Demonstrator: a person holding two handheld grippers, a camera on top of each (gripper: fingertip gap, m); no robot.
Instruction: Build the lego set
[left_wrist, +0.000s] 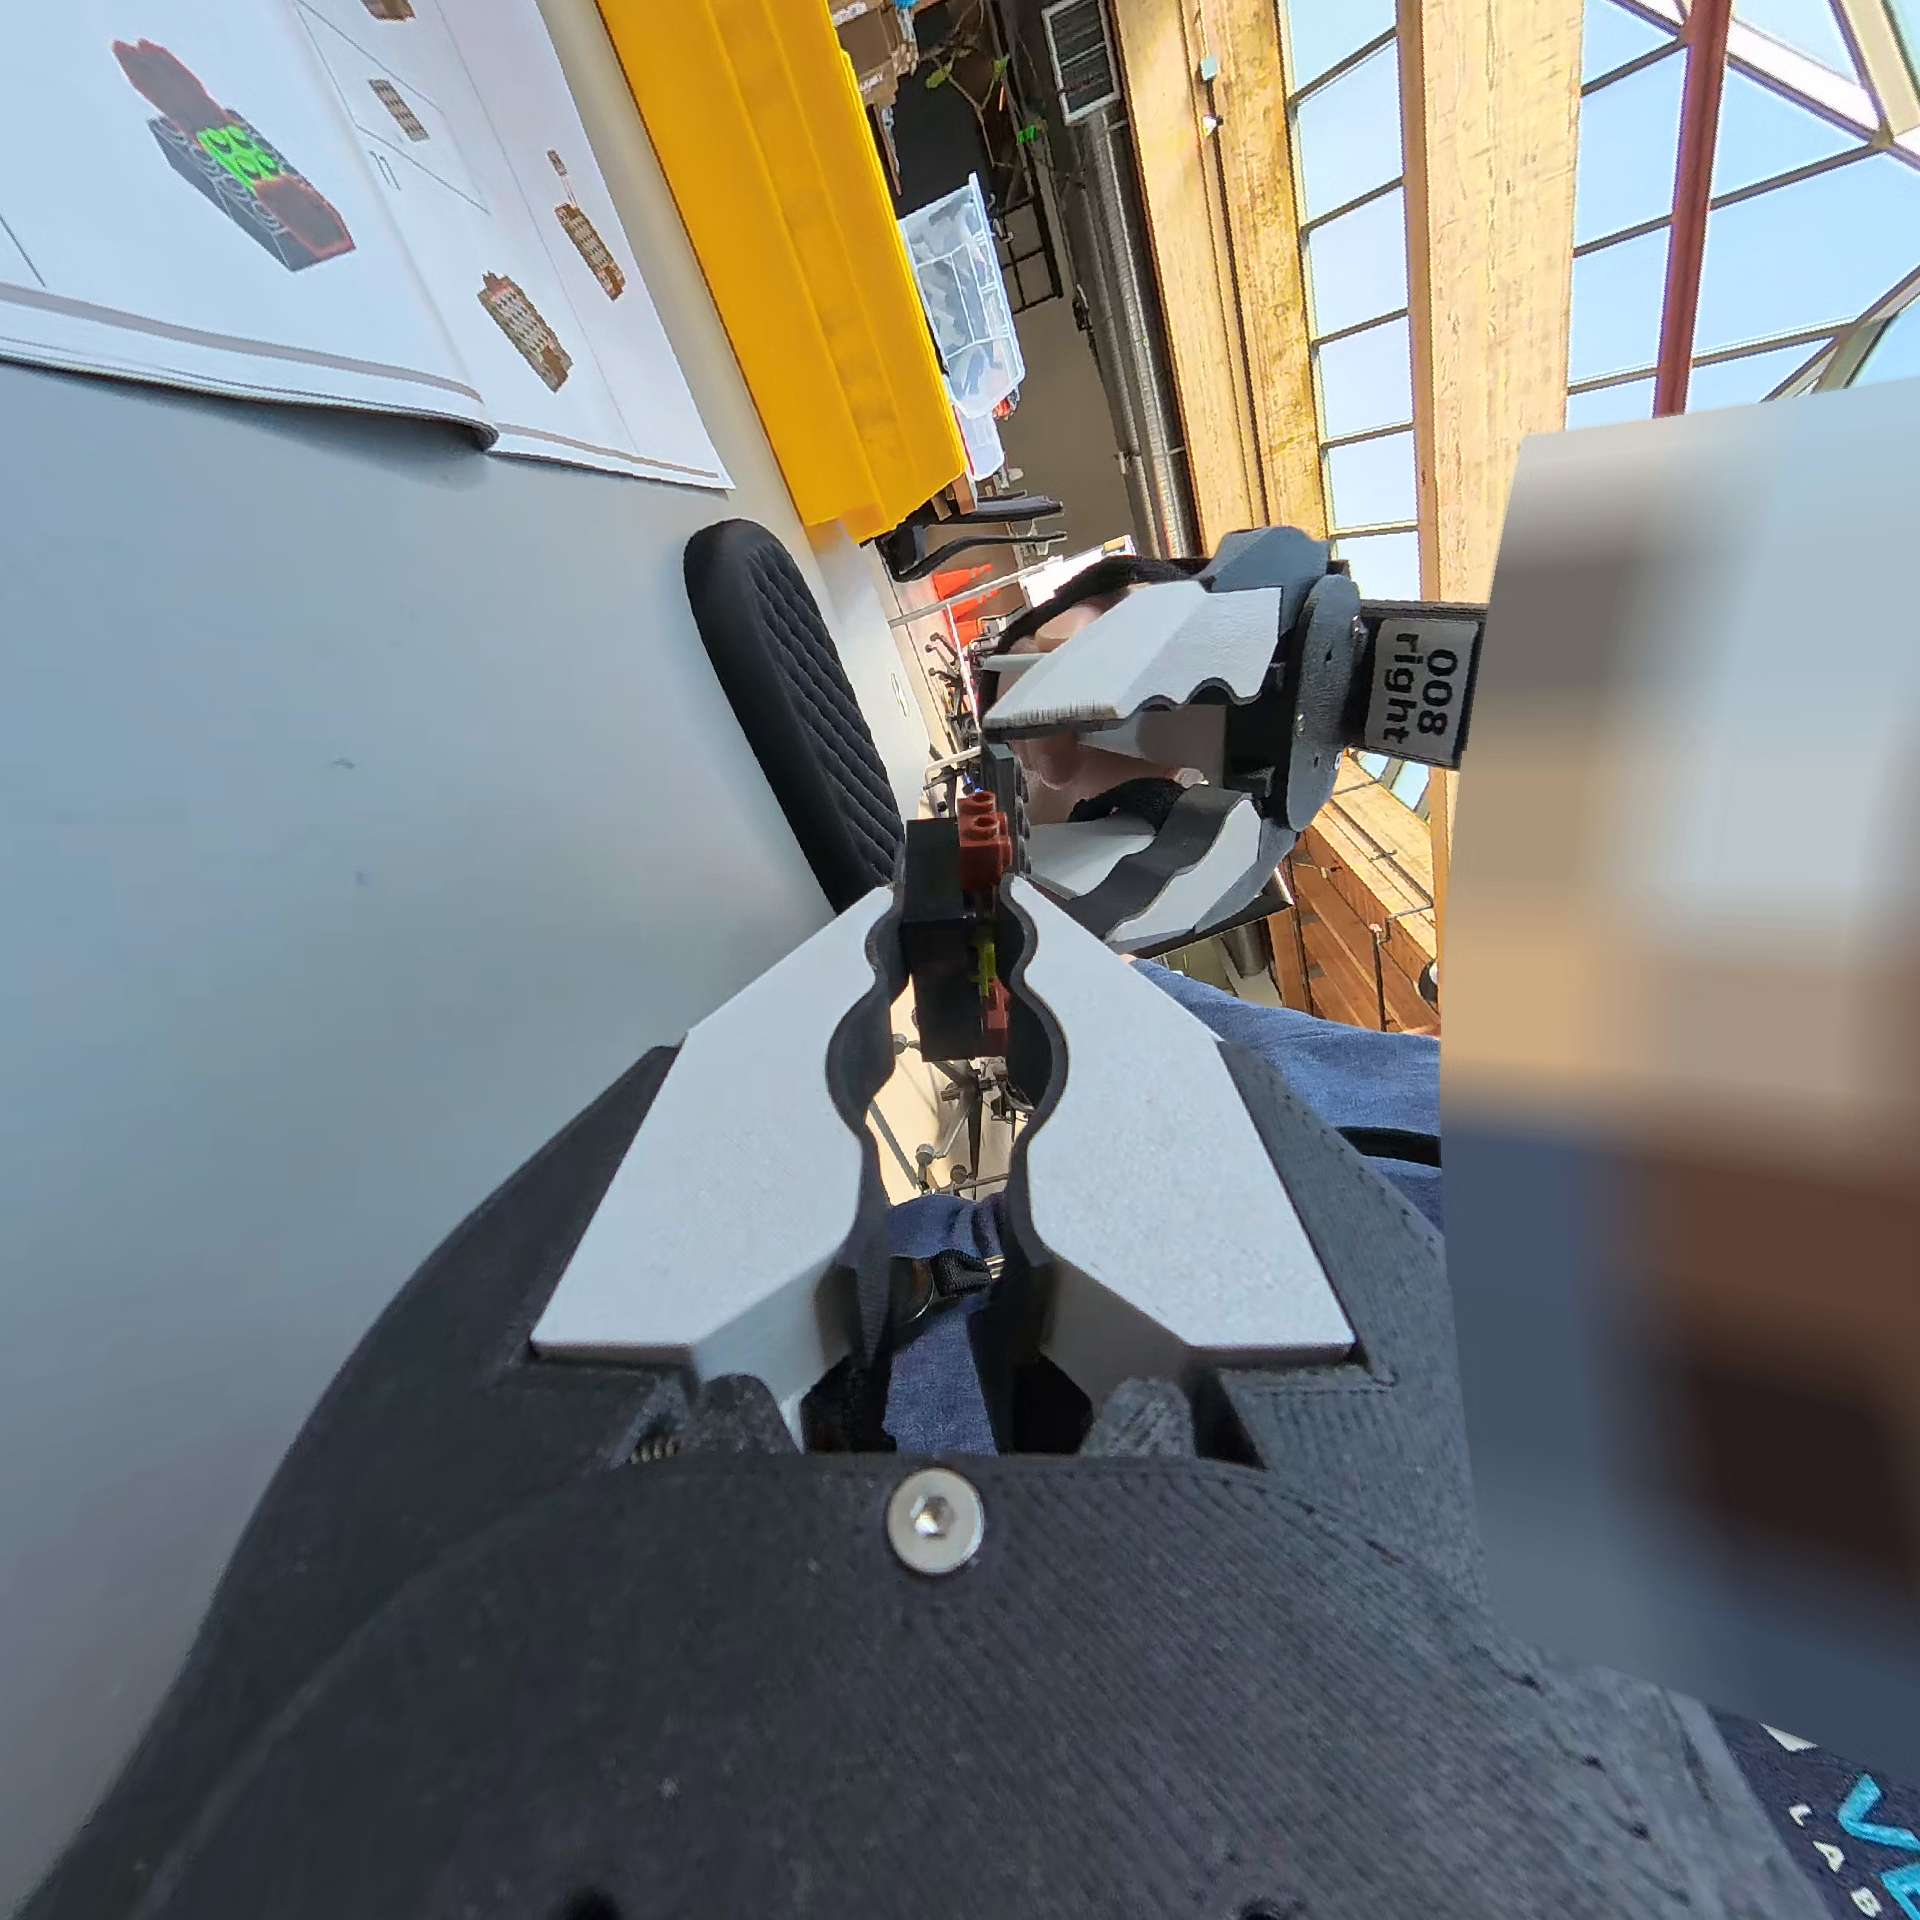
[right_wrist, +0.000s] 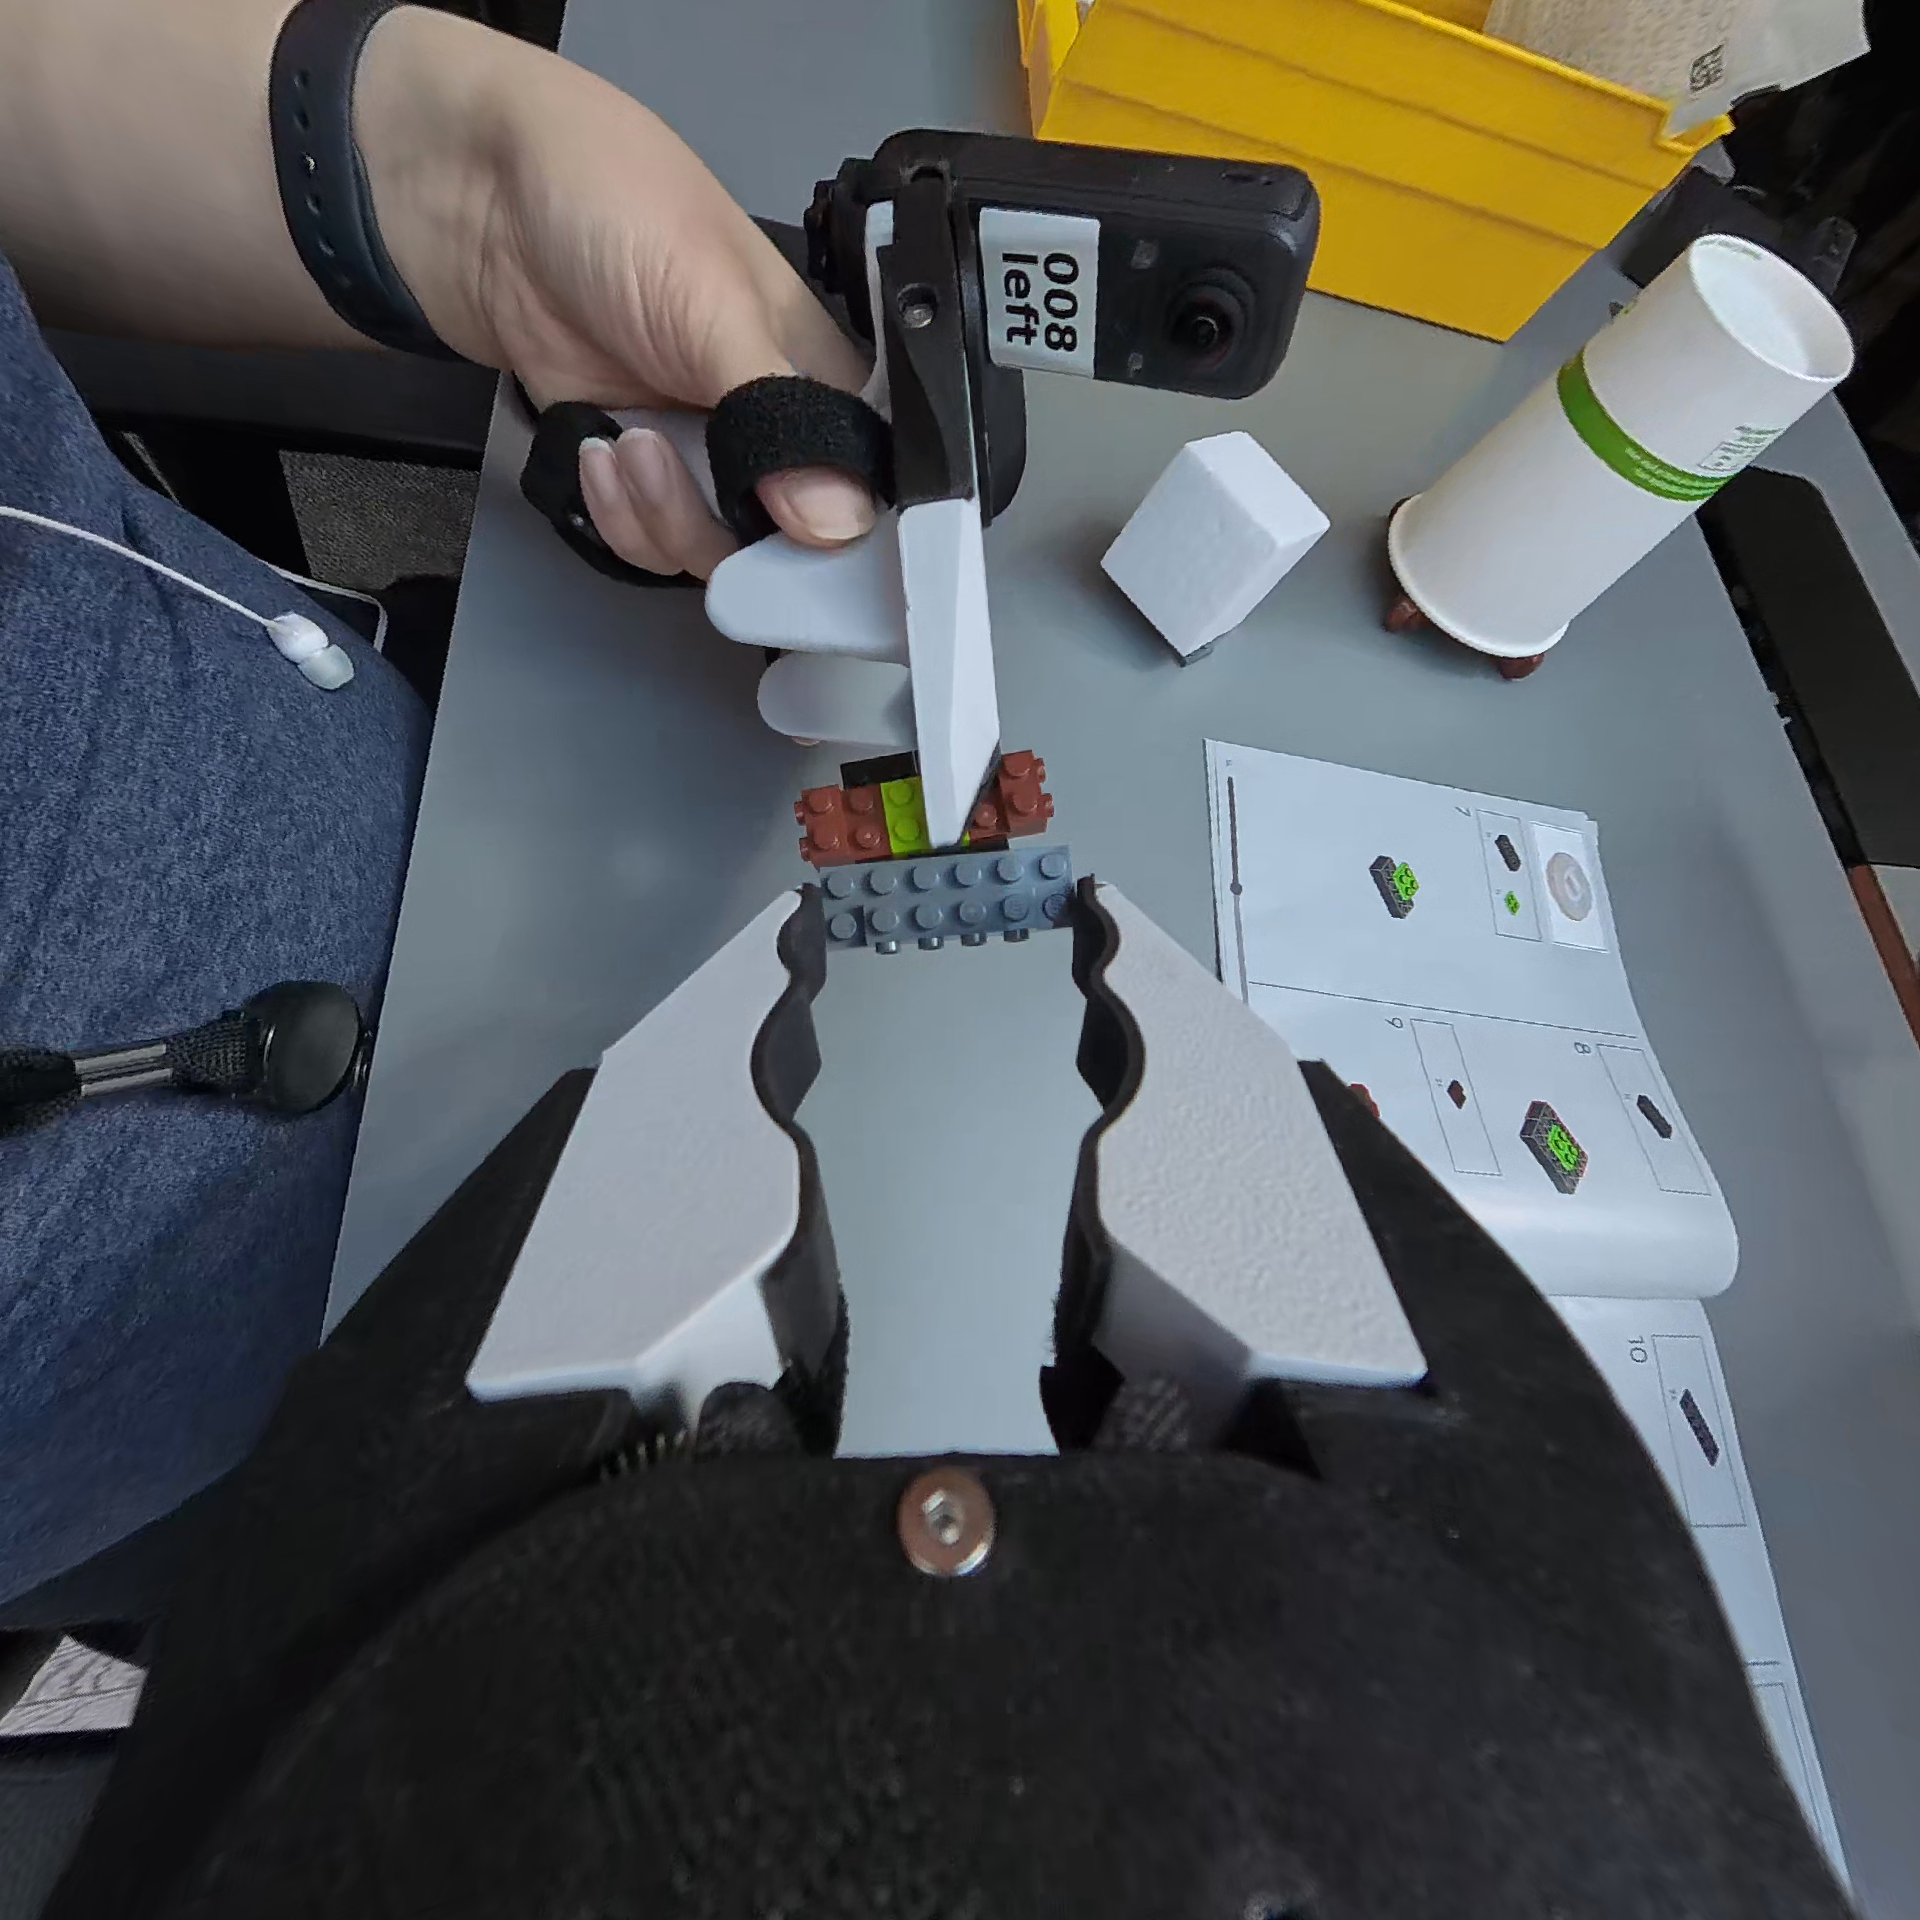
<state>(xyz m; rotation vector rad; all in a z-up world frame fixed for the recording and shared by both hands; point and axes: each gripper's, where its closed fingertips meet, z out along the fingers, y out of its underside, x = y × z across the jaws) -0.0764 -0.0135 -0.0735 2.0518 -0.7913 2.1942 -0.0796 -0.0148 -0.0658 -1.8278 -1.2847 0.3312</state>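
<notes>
My left gripper (left_wrist: 951, 914) is shut on a small lego assembly (left_wrist: 948, 961) of black, reddish-brown and lime-green bricks, held in the air over the table edge. In the right wrist view the left gripper (right_wrist: 951, 821) comes down from above onto that assembly (right_wrist: 862, 821). My right gripper (right_wrist: 940, 904) is shut on a flat grey studded plate (right_wrist: 945, 899), gripped by its short ends. The plate's long edge lies right against the assembly. In the left wrist view the right gripper (left_wrist: 1013, 795) shows beyond the assembly, with the plate (left_wrist: 1003, 779) edge-on.
An open instruction booklet (right_wrist: 1455, 1039) lies on the grey table (right_wrist: 623, 727), also in the left wrist view (left_wrist: 312, 208). A white block (right_wrist: 1216, 540), an upturned paper cup (right_wrist: 1621, 447) resting on brown pieces, and yellow bins (right_wrist: 1351, 135) stand farther back. A black chair (left_wrist: 790, 707) is beside the table. Less than 4 cm separates the two grippers' tips.
</notes>
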